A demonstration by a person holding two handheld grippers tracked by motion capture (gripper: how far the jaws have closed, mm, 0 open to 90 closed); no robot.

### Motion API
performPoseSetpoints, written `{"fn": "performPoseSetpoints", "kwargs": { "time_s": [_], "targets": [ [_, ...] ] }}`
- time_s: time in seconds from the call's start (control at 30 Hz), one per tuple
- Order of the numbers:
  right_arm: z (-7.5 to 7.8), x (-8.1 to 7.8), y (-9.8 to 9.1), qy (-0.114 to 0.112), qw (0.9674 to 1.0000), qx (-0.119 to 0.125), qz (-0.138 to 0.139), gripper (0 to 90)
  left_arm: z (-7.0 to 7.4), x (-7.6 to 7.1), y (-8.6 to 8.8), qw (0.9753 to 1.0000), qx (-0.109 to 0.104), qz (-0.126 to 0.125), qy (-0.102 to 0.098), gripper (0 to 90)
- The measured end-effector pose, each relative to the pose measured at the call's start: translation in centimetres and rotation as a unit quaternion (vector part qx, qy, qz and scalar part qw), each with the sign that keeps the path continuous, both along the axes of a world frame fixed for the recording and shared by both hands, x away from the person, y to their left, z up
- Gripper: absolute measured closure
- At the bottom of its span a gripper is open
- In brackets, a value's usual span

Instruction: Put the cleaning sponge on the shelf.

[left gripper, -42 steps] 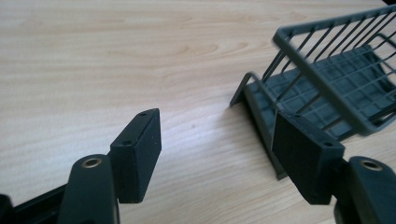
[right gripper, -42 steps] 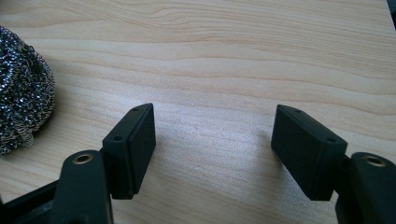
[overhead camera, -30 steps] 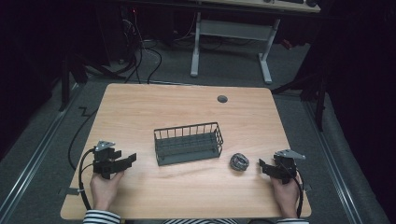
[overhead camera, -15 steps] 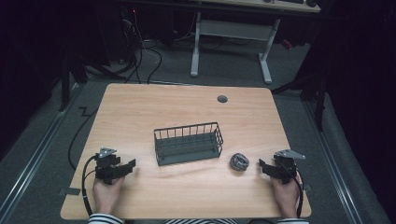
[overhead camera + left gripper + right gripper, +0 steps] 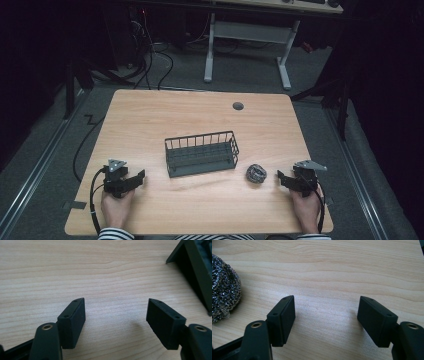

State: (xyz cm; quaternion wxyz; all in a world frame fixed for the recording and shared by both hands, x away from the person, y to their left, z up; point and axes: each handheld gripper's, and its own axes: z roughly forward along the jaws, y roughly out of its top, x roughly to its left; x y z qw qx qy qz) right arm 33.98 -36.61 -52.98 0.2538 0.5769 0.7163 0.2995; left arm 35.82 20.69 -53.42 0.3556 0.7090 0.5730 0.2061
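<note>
Now the left gripper [image 5: 134, 178] lies low over the near left part of the wooden tabletop [image 5: 150, 120], held by the person's left hand [image 5: 116, 207]. Its two jaws stand wide apart with nothing between them; in the left gripper view only bare wood is seen in the gap, and a dark corner of the wire basket [image 5: 197, 272] comes in at the upper right edge. A black cable [image 5: 93, 200] runs from this gripper back toward the near edge.

At the other side, the right gripper [image 5: 281, 178] is near the right edge of the tabletop, held by the right hand [image 5: 306, 210]. It is also released, the jaws spread and empty, pointing toward the middle of the tabletop. A grey three-cornered plate sits on top of it.

Between the basket and the right gripper lies a steel wool scrubber [image 5: 256, 173], a small shiny ball resting on the wood. It is just beside the near right corner of the basket and near the right gripper, but touching neither. In the right gripper view the scrubber [image 5: 223, 287] is at the left edge, outside the jaws.

The dark wire basket [image 5: 201, 153] stands upright at the middle of the tabletop. A small round grey grommet [image 5: 238, 106] is set in the wood near the far edge
</note>
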Motion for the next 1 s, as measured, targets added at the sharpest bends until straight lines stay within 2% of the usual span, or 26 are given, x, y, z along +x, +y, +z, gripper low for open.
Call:
{"fn": "performPoseSetpoints", "kwargs": {
  "time_s": [0.07, 0.1, 0.13, 0.17, 0.4, 0.53, 0.7, 1.0],
  "targets": [
    [0.0, 0.0, 0.0, 0.000, 1.0000, 0.000, 0.000, 31.2, -0.2, -0.1, -0.3, 0.9998, 0.017, 0.000, -0.010, 32.0],
    [0.0, 0.0, 0.0, 0.000, 1.0000, 0.000, 0.000, 31.3, -0.2, -0.1, -0.6, 0.9994, 0.033, -0.001, -0.011, 31.7],
    [0.0, 0.0, 0.0, 0.000, 1.0000, 0.000, 0.000, 31.3, -0.2, -0.1, -0.6, 0.9994, 0.033, -0.001, -0.011, 31.6],
    [0.0, 0.0, 0.0, -0.001, 1.0000, 0.000, 0.002, 31.7, -0.2, -0.1, -1.0, 0.9987, 0.050, -0.002, -0.012, 31.3],
    [0.0, 0.1, -0.1, -0.002, 1.0000, 0.000, 0.007, 32.2, -0.3, -0.1, -1.1, 0.9988, 0.049, 0.001, -0.011, 29.5],
    [0.1, -0.1, -0.1, 0.000, 0.9999, 0.000, 0.012, 35.6, -0.2, 0.0, -1.1, 0.9988, 0.048, 0.000, -0.010, 28.9],
    [0.3, -0.7, -0.1, 0.010, 0.9997, 0.011, 0.021, 36.6, -0.3, -0.1, -1.1, 0.9988, 0.048, -0.001, -0.010, 28.5],
    [1.3, -2.0, 0.4, 0.006, 0.9986, 0.017, 0.049, 36.1, -0.3, -0.1, -1.0, 0.9989, 0.046, -0.004, -0.009, 27.4]
  ]
}}
